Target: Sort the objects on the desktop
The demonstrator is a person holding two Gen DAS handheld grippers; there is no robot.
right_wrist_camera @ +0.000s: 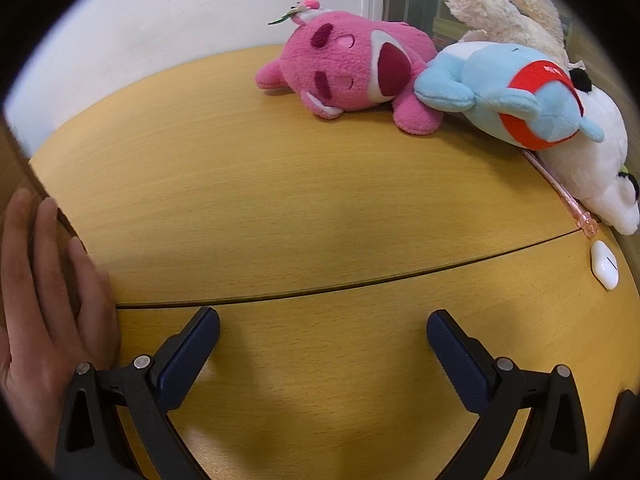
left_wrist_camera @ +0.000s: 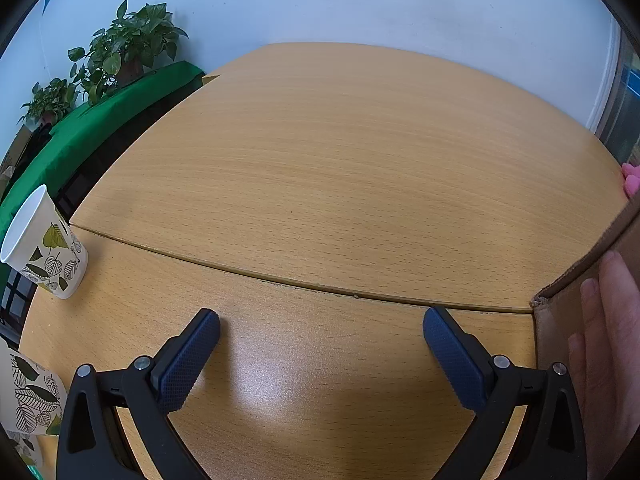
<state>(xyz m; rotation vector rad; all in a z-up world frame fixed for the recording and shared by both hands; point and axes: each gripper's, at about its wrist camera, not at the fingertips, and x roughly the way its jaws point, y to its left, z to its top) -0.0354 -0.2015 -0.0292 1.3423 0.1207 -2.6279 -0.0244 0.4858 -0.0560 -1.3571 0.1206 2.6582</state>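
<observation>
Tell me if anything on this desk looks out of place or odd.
A bare hand rests against the cardboard box between the two open grippers. The plush toys lie heaped on their sides, the blue one overlapping the pink one, with a pink pen half under the white one. Nothing spilled or broken.

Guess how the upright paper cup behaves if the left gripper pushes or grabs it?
The paper cup looks empty and thin-walled, so probably very light and easily crushed. It stands on its narrow base with the wide mouth up, so a high push likely tips it; once down it would probably roll in an arc.
</observation>
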